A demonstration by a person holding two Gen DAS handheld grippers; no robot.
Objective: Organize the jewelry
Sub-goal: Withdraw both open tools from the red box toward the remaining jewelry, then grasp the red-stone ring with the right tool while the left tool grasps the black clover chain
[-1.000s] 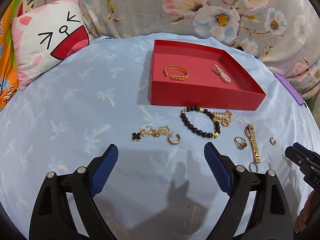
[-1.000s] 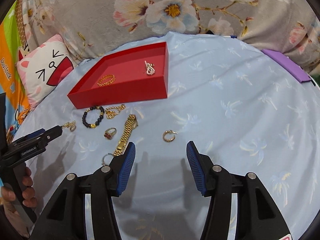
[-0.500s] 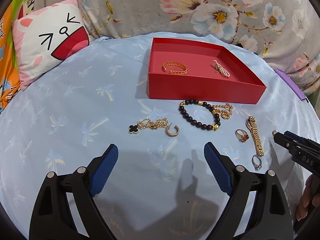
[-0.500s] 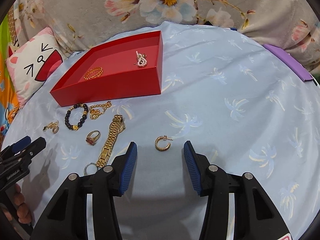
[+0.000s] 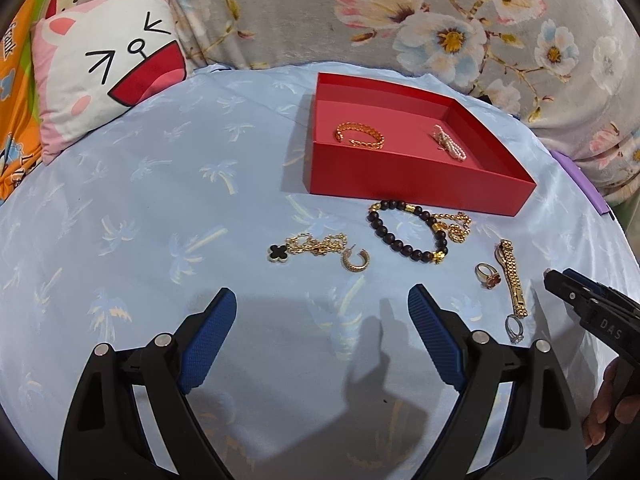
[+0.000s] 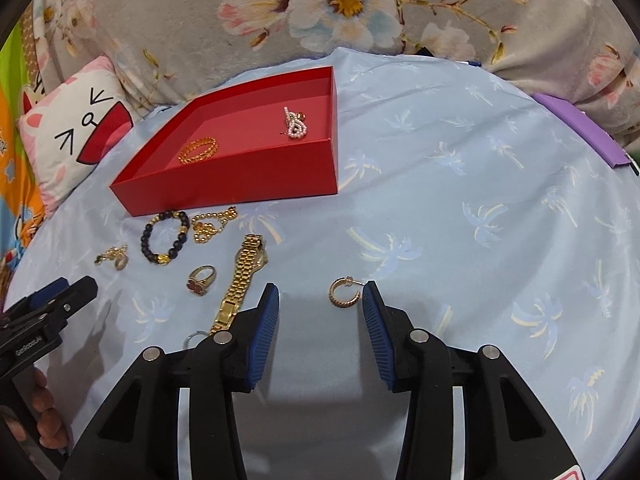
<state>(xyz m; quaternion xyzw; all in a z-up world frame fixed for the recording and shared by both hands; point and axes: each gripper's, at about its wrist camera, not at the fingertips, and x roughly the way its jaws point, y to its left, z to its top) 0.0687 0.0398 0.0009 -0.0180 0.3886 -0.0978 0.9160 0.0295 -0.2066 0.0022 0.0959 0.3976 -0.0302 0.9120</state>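
Note:
A red tray (image 5: 416,188) (image 6: 240,192) holds a gold bangle (image 5: 360,136) and a pearl piece (image 6: 295,123). In front of it on the blue cloth lie a black bead bracelet (image 5: 408,236), a gold chain (image 6: 210,224), a clover necklace (image 5: 304,248), a hoop earring (image 5: 355,261), a red-stone ring (image 6: 202,280), a gold watch (image 6: 244,280) and a silver ring (image 5: 514,327). My left gripper (image 5: 322,312) is open and empty, just short of the hoop earring. My right gripper (image 6: 320,304) is open, with a second gold hoop earring (image 6: 343,293) lying between its fingertips.
A cat-face pillow (image 5: 108,80) lies at the far left. A floral blanket (image 6: 360,12) rises behind the tray. A purple flat object (image 6: 580,128) lies at the cloth's right edge. The left gripper shows at the lower left of the right wrist view (image 6: 44,312).
My right gripper has moved forward and down, so the hoop earring now lies between its fingertips. My left gripper has drawn back slightly from the jewelry.

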